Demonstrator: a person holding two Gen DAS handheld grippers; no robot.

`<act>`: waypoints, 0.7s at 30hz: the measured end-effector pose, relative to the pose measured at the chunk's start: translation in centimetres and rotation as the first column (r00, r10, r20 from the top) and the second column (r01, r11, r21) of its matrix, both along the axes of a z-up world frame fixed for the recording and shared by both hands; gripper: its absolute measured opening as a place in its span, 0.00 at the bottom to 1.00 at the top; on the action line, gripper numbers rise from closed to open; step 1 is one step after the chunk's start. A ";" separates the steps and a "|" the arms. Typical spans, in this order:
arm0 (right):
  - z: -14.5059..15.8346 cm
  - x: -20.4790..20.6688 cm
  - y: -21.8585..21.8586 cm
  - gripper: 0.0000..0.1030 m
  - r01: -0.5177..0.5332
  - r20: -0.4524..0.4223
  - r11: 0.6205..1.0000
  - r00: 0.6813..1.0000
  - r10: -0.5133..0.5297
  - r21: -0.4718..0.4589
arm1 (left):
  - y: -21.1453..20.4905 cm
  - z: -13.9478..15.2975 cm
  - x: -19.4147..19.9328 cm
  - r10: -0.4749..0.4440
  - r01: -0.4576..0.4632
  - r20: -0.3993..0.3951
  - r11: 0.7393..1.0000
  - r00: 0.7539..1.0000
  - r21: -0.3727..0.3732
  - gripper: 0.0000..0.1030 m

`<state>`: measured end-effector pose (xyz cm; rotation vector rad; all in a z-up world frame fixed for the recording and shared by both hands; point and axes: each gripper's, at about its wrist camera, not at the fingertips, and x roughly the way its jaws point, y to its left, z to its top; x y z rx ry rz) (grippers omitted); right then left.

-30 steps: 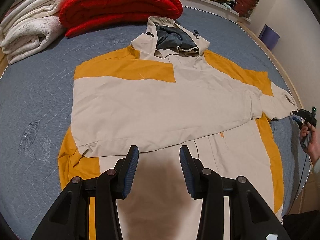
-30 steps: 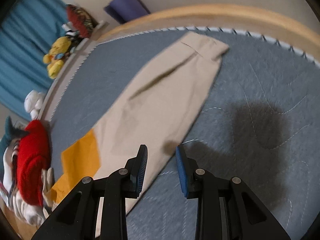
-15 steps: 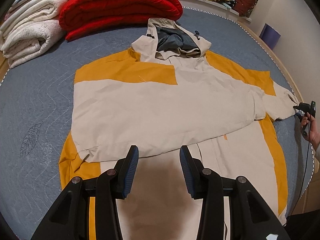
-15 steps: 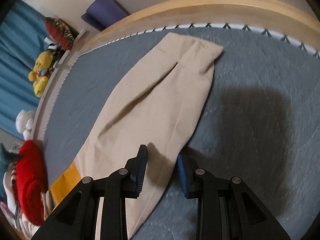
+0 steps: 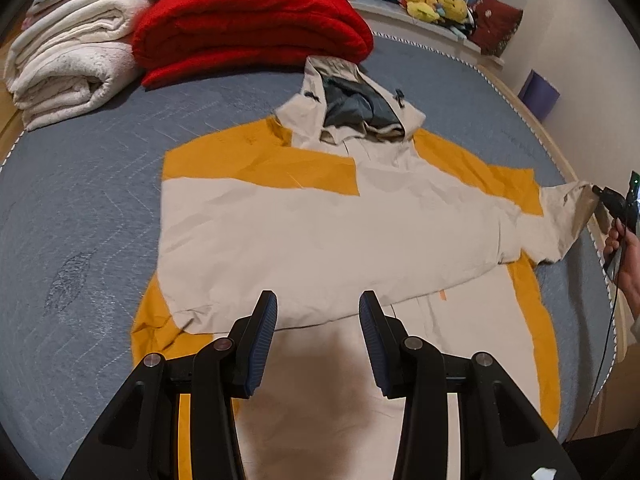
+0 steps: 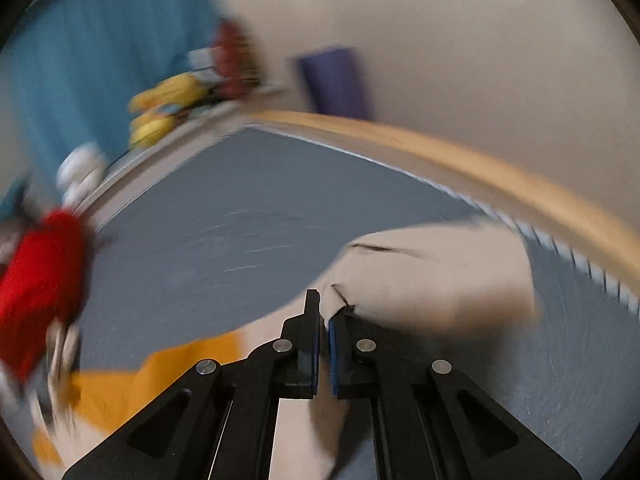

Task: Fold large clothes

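A beige and orange hooded jacket [image 5: 320, 232] lies flat on the grey-blue bed cover, its left sleeve folded across the chest. My left gripper [image 5: 318, 320] is open and empty, hovering above the jacket's lower front. My right gripper [image 6: 323, 320] is shut on the beige right sleeve [image 6: 432, 276] near its cuff and lifts it off the cover; it shows in the left wrist view [image 5: 600, 196] at the far right, at the sleeve's end. The right wrist view is blurred.
A folded red blanket [image 5: 256, 28] and white blankets [image 5: 68, 72] lie at the head of the bed. Plush toys [image 5: 436, 0] sit on a ledge. A wooden bed frame edge [image 6: 480, 168] and a purple box [image 5: 540, 94] are on the right.
My right gripper has closed on the sleeve near the cuff and lifted it, swinging its view up. The sleeve end has risen from the cover. The left gripper has stayed put.
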<state>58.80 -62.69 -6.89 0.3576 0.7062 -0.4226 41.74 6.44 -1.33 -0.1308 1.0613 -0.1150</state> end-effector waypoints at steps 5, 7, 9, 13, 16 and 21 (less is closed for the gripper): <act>4.4 1.0 12.9 0.03 -0.285 0.016 0.955 0.958 0.287 -0.083 | 2.7 1.0 -0.3 0.061 -0.061 0.003 0.998 0.998 -0.026 0.38; 5.3 0.2 17.6 0.03 -0.370 0.017 0.926 0.928 0.372 -0.081 | 3.7 1.1 -0.4 0.085 -0.085 -0.001 0.995 0.996 -0.043 0.38; 5.8 -0.7 23.1 0.03 -0.454 0.007 0.888 0.890 0.455 -0.071 | 4.6 1.1 -0.6 0.106 -0.106 -0.009 0.993 0.994 -0.053 0.38; 4.6 -3.3 33.2 0.03 -0.550 0.004 0.835 0.835 0.551 -0.012 | 5.7 1.4 -1.0 0.125 -0.126 -0.012 0.989 0.992 -0.073 0.38; 2.8 -5.0 39.4 0.03 -0.585 0.005 0.809 0.811 0.586 0.055 | 6.3 1.8 -1.1 0.139 -0.139 -0.009 0.986 0.990 -0.094 0.38; -0.4 -7.2 48.4 0.04 -0.668 -0.046 0.735 0.736 0.676 0.117 | 6.7 1.6 -0.9 0.137 -0.139 -0.025 0.983 0.990 -0.117 0.38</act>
